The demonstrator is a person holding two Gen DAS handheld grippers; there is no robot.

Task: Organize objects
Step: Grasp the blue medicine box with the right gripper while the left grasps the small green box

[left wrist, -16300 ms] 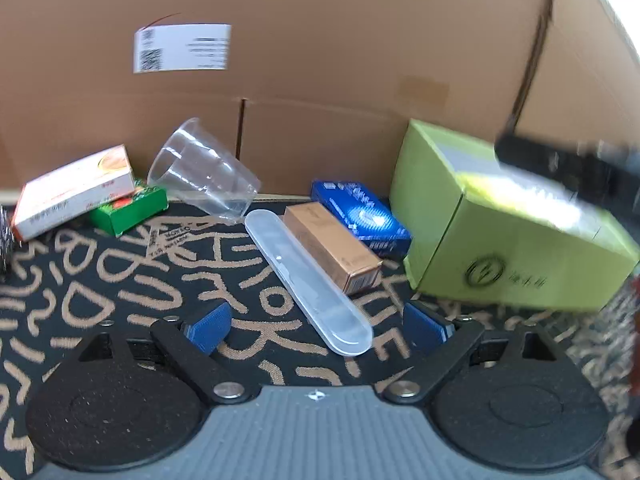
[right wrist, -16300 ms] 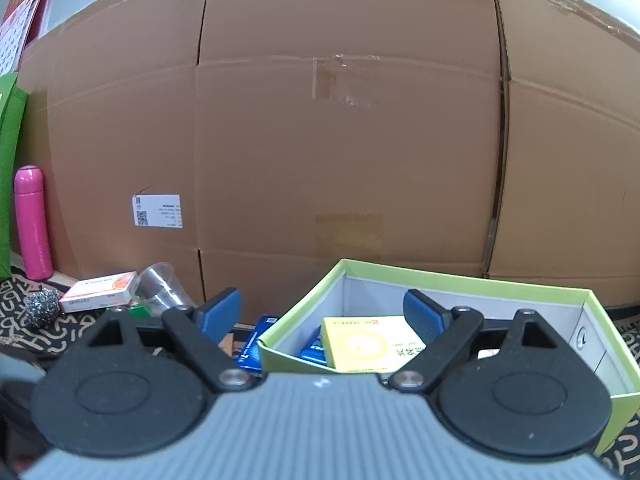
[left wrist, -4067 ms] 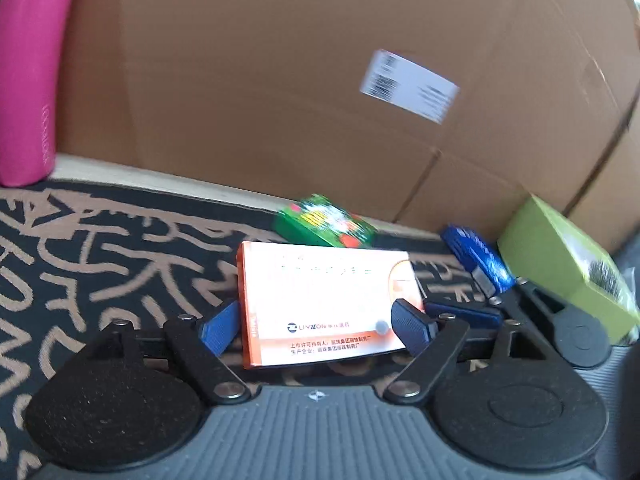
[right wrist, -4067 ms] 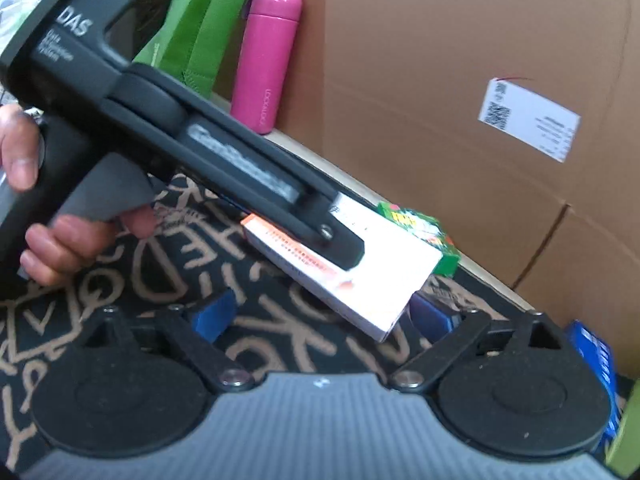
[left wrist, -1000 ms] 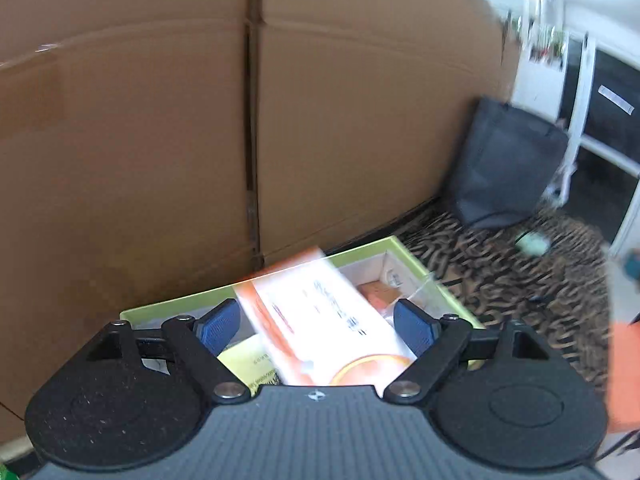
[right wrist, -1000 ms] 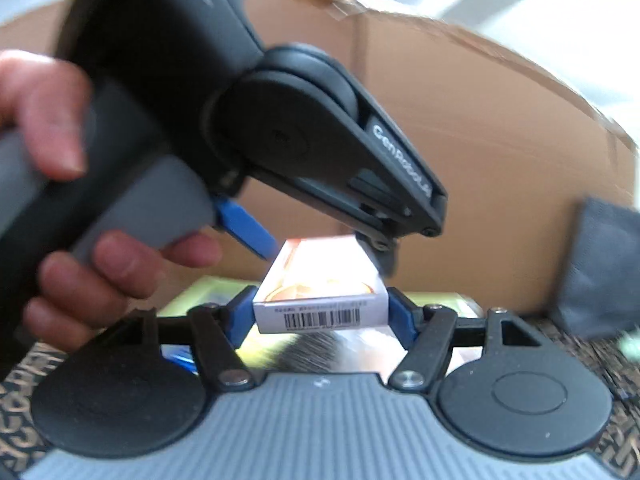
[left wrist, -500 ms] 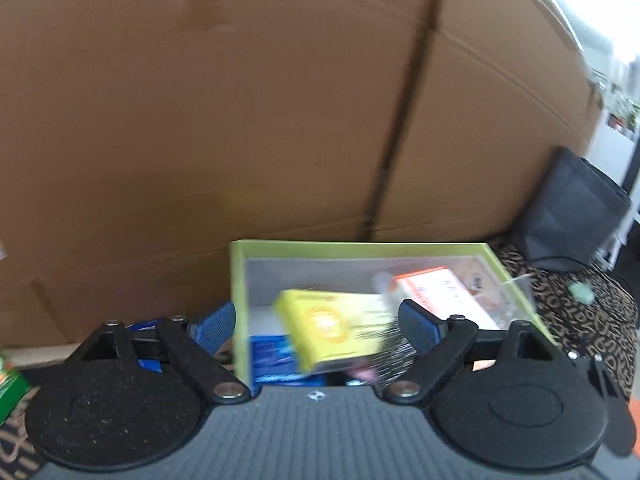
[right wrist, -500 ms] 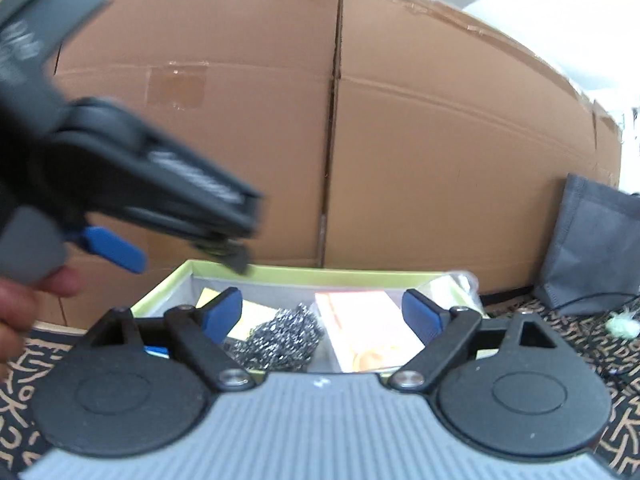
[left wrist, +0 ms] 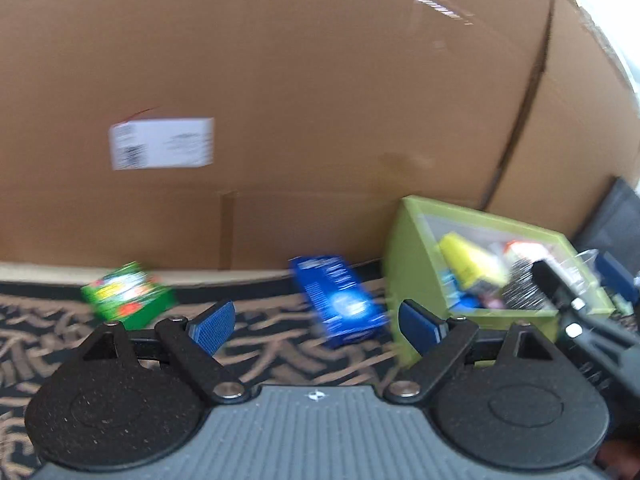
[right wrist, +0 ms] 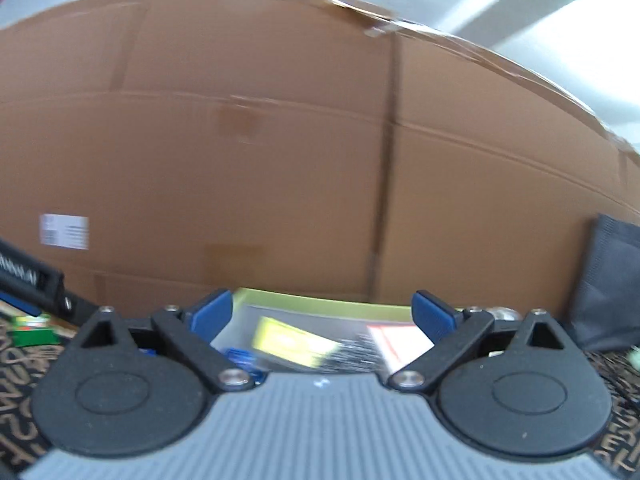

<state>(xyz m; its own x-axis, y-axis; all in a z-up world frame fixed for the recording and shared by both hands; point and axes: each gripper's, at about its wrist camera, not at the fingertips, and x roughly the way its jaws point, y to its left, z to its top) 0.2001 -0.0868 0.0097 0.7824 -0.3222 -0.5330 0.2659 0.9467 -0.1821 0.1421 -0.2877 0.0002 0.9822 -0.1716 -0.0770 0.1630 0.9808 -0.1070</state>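
Above the green box (right wrist: 320,304), the right tool (right wrist: 322,314) points level, jaws just opened, empty.

Daylight pours in from the upper right, washing that corner to white glare in both views. Motion blur smears the green box (left wrist: 129,300), blue box (left wrist: 341,303) and label (left wrist: 162,143); fisheye bending curves the cardboard wall (right wrist: 280,160) at the edges.

I count one lime-green box (left wrist: 416,264) with one yellow packet (left wrist: 468,258), one steel scourer (left wrist: 520,284) and one orange-and-white carton (right wrist: 400,340) inside it. On the rug (left wrist: 48,320) I see one blue box (left wrist: 340,300) and one green box (left wrist: 128,294).
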